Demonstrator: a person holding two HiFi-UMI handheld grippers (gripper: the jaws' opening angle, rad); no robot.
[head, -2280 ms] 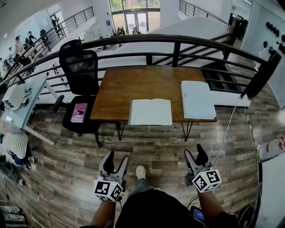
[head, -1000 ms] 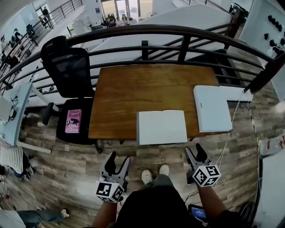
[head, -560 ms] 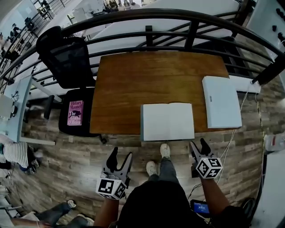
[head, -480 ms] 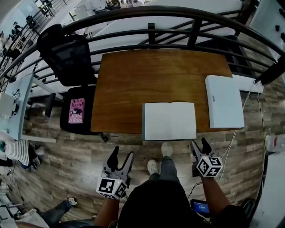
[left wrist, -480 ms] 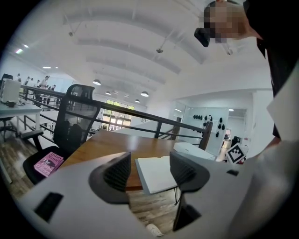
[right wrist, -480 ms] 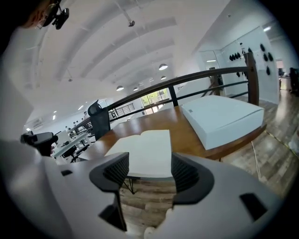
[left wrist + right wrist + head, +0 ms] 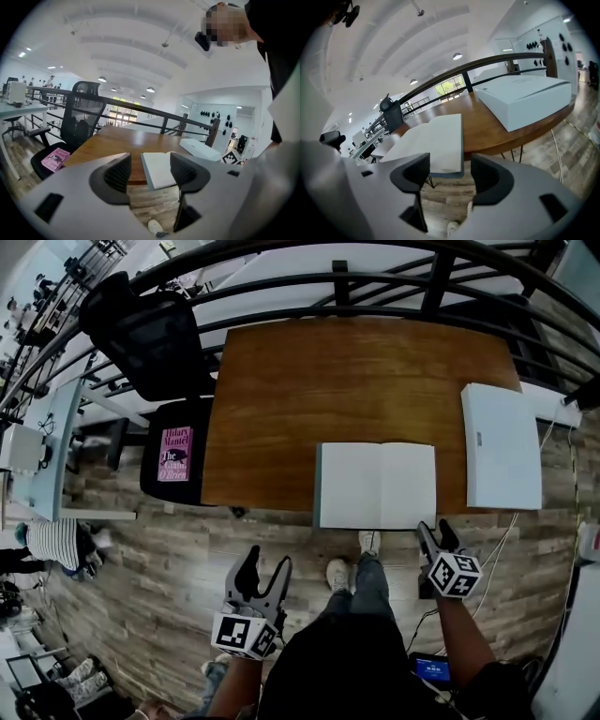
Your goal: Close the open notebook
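- open notebook: flat, pages up, on wooden table, at its near edge, 5 o'clock of tabletop centre
- right gripper: fingers apart, nothing between pads; just off notebook's near right corner, 5 o'clock of it, not touching
- left gripper: fingers apart, empty; over floor at 7 o'clock of notebook, well apart
- white box: on table at 3 o'clock of notebook, near it, not touching
- office chair: 9 o'clock side of table, pink book on seat
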